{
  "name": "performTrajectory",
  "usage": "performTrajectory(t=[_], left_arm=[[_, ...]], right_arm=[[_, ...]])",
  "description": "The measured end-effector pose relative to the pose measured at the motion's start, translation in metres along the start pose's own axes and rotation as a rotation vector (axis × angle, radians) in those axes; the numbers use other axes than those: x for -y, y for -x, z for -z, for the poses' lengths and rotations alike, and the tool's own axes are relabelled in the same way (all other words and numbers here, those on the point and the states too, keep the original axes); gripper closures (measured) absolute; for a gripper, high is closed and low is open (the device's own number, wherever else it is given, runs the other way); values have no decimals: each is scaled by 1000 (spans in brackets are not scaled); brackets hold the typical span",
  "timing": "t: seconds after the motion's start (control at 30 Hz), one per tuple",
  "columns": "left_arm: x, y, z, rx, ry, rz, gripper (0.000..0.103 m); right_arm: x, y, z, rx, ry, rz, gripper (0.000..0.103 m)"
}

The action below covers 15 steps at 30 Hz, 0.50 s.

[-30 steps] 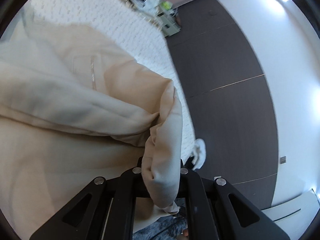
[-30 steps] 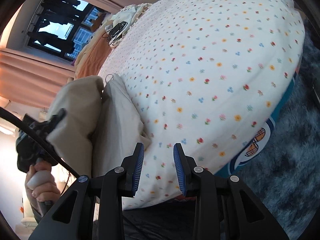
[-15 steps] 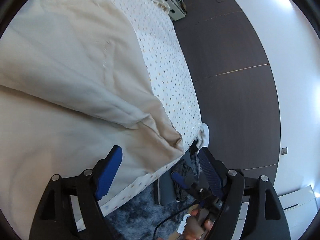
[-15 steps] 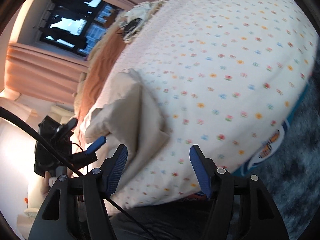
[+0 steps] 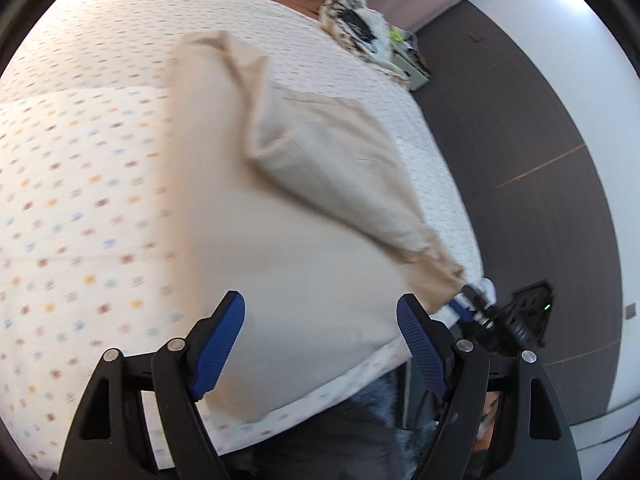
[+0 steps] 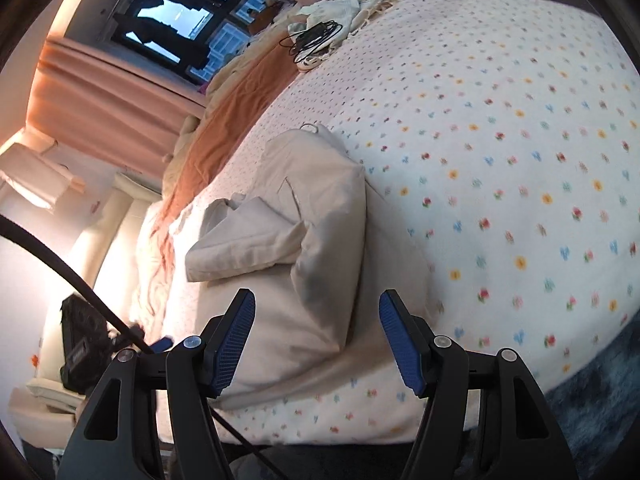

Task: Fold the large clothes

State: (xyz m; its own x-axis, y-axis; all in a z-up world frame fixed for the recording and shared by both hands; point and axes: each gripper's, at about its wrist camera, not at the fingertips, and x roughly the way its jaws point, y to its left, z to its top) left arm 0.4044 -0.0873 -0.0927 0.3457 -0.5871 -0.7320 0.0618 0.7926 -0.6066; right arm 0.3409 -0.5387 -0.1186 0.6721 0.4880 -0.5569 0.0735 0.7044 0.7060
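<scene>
Left claw (image 5: 320,344), bottom centre of the left wrist view: blue pads (image 5: 218,346) stand wide apart, nothing between them; the jaws have just been opening. It hangs over the near edge of the bed (image 5: 80,184), apart from the cloth.

Right claw (image 6: 318,340), bottom centre of the right wrist view: jaws likewise wide, just opened, empty. A black cable (image 6: 60,256) crosses the lower left of that frame.

Beige garment (image 5: 288,240): lies on the bed's flower-print sheet, at the near edge, centre of both frames. Folded over itself; one flap (image 6: 248,240) lies across the top, its corner reaching toward the bed's edge in the left wrist view. Garment type cannot be told.

Left wrist view, lower right: the other claw's black body shows past the bed corner, above dark wood floor (image 5: 520,152).

Further back on the bed: orange-brown blanket (image 6: 228,120), then a heap of pale cloth with a tangle of black cords (image 6: 316,40) on it, upper centre of the right wrist view.

Farthest: peach curtains (image 6: 104,96) and a dark window (image 6: 180,20), upper left.
</scene>
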Motion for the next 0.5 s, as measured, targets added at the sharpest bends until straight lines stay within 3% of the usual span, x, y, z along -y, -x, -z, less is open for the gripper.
performTrajectory(t=[0.13, 0.17, 0.23, 0.27, 0.3, 0.37, 0.43, 0.5], left_arm=[[-14, -15, 14, -6, 22, -28, 24], [-21, -14, 16, -7, 27, -34, 24], [-31, -19, 23, -15, 42, -47, 25], [-35, -20, 26, -21, 49, -48, 27], [-39, -23, 27, -30, 56, -49, 30], [-44, -30, 29, -38, 70, -49, 31], [-50, -35, 32, -45, 90, -62, 42], [-57, -38, 35, -49, 110, -57, 43]], right_arm=[[-9, -12, -8, -10, 29, 32, 40], [-12, -14, -9, -13, 35, 38, 44], [-16, -22, -10, -29, 47, 57, 63], [-16, -26, -12, -38, 53, 65, 85], [-16, -26, -13, -38, 54, 66, 90], [-17, -21, -12, -23, 43, 38, 93], [-15, -16, -9, -22, 6, -25, 95], [-7, -11, -6, -29, -30, -77, 95]])
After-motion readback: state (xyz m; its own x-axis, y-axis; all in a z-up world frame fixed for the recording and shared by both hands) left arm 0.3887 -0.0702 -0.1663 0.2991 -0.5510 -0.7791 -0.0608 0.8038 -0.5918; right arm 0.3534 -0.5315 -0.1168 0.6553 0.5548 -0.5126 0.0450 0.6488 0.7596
